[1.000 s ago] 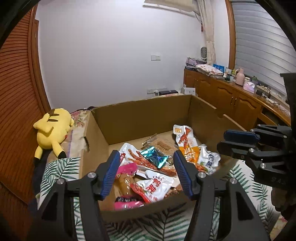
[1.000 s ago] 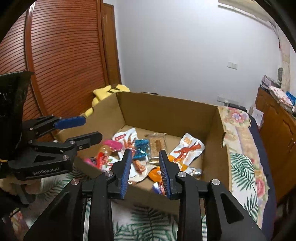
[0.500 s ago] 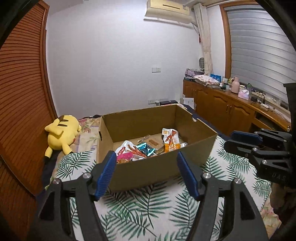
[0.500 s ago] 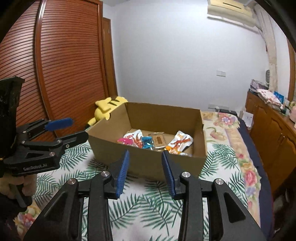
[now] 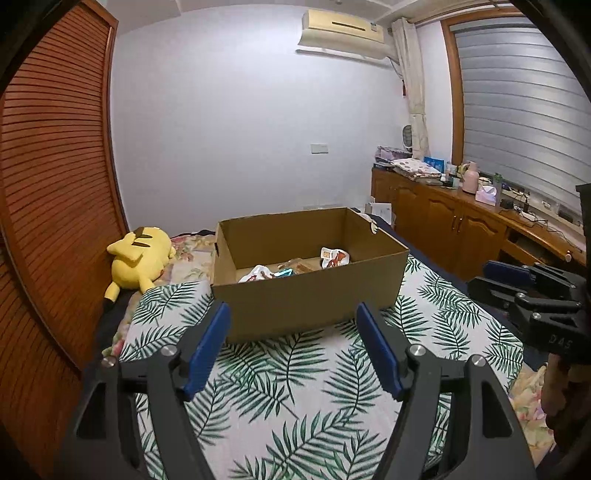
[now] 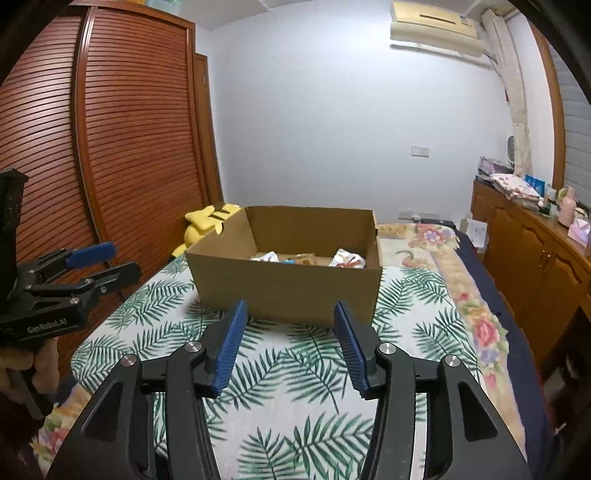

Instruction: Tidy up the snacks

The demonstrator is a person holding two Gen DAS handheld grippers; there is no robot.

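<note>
Snacks (image 5: 334, 257) sit in the box (image 5: 310, 295) straight ahead of both my grippers, left gripper (image 5: 293, 345) and right gripper (image 6: 290, 345); jaws opening, nothing between.

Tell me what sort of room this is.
Most likely a home bedroom: a bed under a leaf-print cover with a yellow plush toy on it, a louvred wooden wardrobe alongside, and a wall air conditioner.

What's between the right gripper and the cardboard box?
Only bare leaf-print bedspread lies between the right gripper, jaws opening and empty, and the cardboard box, in the right wrist view.
</note>
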